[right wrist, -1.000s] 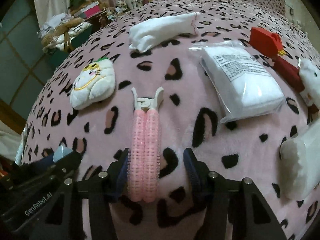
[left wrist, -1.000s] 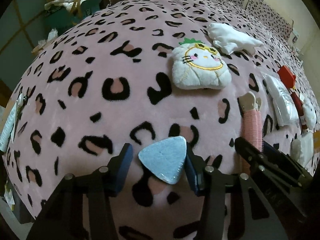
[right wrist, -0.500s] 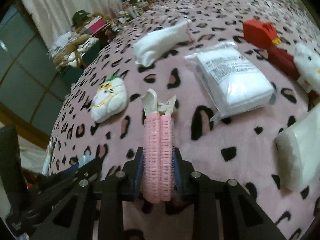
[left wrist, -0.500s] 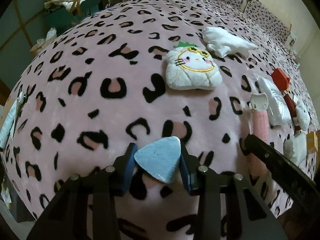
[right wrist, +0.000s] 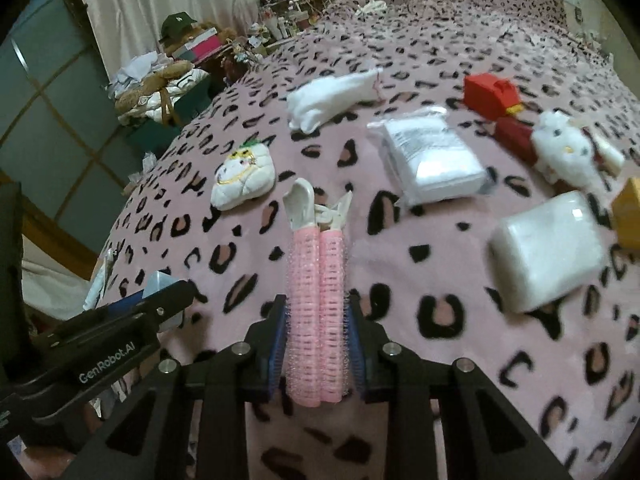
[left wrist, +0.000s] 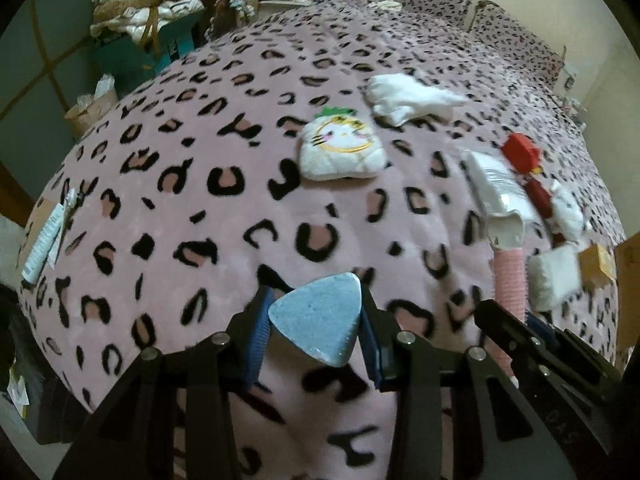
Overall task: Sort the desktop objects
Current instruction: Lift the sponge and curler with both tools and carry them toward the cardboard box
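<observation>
My left gripper is shut on a pale blue triangular puff, held clear above the pink leopard-print blanket. My right gripper is shut on a pink hair-roller clip with a white handle, also raised off the blanket. In the left wrist view the right gripper and the roller clip show at the lower right. From the right wrist camera, the left gripper with the blue puff appears at the lower left.
On the blanket lie a white cat-face pouch, a white sock, a clear packet of white pads, a red box, a white plush toy, a white tissue pack and a yellow box. Cluttered shelves stand at the far left.
Both grippers closed, the left on the blue puff and the right on the pink roller clip, then rose off the blanket with them; the blanket's objects now look farther away.
</observation>
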